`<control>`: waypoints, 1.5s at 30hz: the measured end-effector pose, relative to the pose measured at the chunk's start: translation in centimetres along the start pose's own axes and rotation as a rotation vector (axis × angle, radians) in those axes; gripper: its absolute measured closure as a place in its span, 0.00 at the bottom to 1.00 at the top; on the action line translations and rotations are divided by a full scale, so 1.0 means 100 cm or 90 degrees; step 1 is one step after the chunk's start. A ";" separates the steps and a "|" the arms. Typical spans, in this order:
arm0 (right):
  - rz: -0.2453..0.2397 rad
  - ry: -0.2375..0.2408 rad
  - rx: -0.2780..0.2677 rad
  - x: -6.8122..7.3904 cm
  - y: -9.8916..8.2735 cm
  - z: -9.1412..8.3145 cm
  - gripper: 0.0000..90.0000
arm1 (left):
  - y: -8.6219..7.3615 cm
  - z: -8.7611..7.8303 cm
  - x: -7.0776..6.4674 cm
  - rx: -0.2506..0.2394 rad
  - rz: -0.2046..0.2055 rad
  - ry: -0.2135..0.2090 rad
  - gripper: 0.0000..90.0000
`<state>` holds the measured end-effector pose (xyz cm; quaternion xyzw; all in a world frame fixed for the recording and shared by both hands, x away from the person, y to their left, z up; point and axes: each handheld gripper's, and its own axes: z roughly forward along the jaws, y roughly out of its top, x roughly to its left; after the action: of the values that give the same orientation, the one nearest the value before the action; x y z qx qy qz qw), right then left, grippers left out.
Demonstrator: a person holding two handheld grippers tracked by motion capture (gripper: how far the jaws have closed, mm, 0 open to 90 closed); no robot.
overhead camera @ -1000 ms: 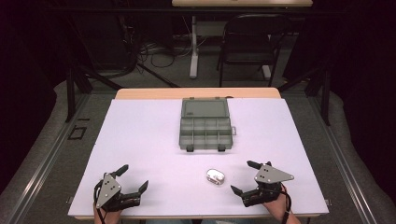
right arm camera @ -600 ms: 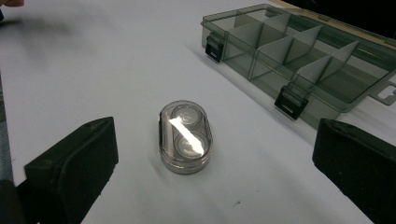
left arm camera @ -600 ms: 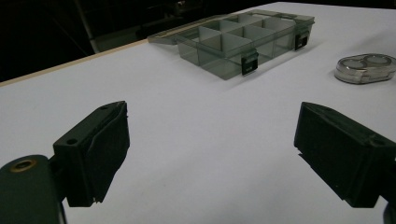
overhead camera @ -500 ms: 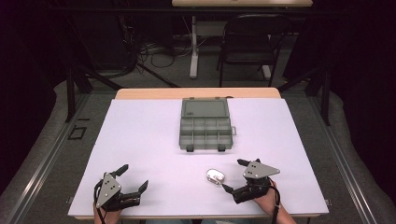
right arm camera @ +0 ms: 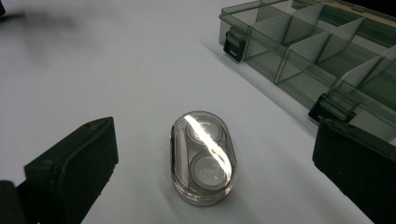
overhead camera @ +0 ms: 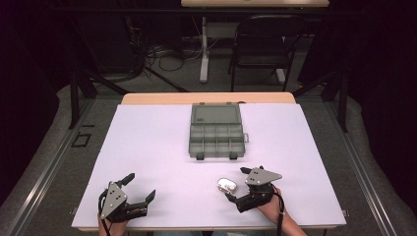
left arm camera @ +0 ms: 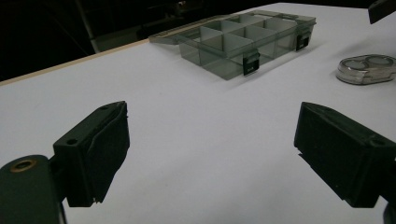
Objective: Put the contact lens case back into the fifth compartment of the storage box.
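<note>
My right gripper [right arm camera: 212,163] is wide open around the little clear case [right arm camera: 204,157], not touching it. The case lies just in front of the gray box [overhead camera: 217,132]. My left gripper [overhead camera: 139,188] is open too, far from the box.

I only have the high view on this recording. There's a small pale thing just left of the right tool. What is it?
Observer: A clear oval case lying flat on the table; the right gripper view shows two round wells inside it.
Operator: Is the right tool on it?
Observer: No. The right tool is open, one jaw on each side of the case, neither touching it.
Operator: The grey box behind it, anything inside?
Observer: The compartments of the box that the gripper views show look empty, and its lid is folded back flat.
Operator: And the left tool?
Observer: The left tool is open, with bare table between its jaws.
</note>
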<state>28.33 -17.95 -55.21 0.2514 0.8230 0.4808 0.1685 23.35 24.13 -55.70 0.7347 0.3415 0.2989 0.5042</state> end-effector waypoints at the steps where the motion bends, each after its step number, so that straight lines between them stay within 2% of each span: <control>1: 0.001 0.000 0.001 0.000 0.000 0.002 0.00 | 0.000 0.000 0.000 0.000 -0.002 0.001 0.12; 10: 0.013 0.022 0.019 0.001 0.001 0.014 0.00 | 0.000 0.000 0.000 -0.002 -0.004 0.001 0.12; 15: 0.016 0.024 0.037 0.002 -0.001 0.018 0.01 | 0.001 -0.001 -0.001 -0.003 -0.004 0.001 0.11; 17: 0.014 0.021 0.045 0.003 -0.001 0.019 0.07 | 0.000 -0.001 -0.001 -0.003 -0.005 0.000 0.12; 18: 0.014 0.021 0.045 0.003 -0.001 0.019 0.07 | 0.000 -0.001 -0.001 -0.003 -0.005 0.000 0.11; 19: 0.015 0.019 0.055 0.003 -0.002 0.020 0.16 | 0.001 -0.001 -0.001 -0.004 -0.007 0.000 0.11; 21: 0.014 0.010 0.066 0.004 -0.003 0.022 0.19 | 0.001 -0.001 -0.001 -0.005 -0.006 0.000 0.11; 23: 0.016 0.006 0.077 0.005 -0.003 0.023 0.27 | 0.001 -0.001 -0.001 -0.006 -0.008 0.001 0.11; 24: 0.016 0.006 0.077 0.005 -0.003 0.023 0.27 | 0.001 -0.001 -0.001 -0.006 -0.008 0.001 0.11; 26: 0.015 0.005 0.091 0.005 -0.004 0.024 0.38 | 0.000 -0.001 -0.001 -0.004 -0.008 -0.002 0.11; 33: 0.014 -0.004 0.119 0.005 -0.005 0.026 0.48 | 0.000 0.000 -0.001 -0.002 -0.009 -0.002 0.11; 40: 0.009 0.006 0.121 0.006 -0.005 0.025 0.55 | 0.000 0.000 -0.001 0.002 -0.010 -0.001 0.12; 45: 0.001 0.002 0.115 0.006 -0.004 0.025 0.55 | 0.000 0.001 -0.001 0.002 -0.010 0.000 0.11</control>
<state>28.97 -16.02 -56.80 0.2657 0.8630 0.4050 0.1435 23.33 24.01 -55.77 0.7328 0.3474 0.2946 0.5055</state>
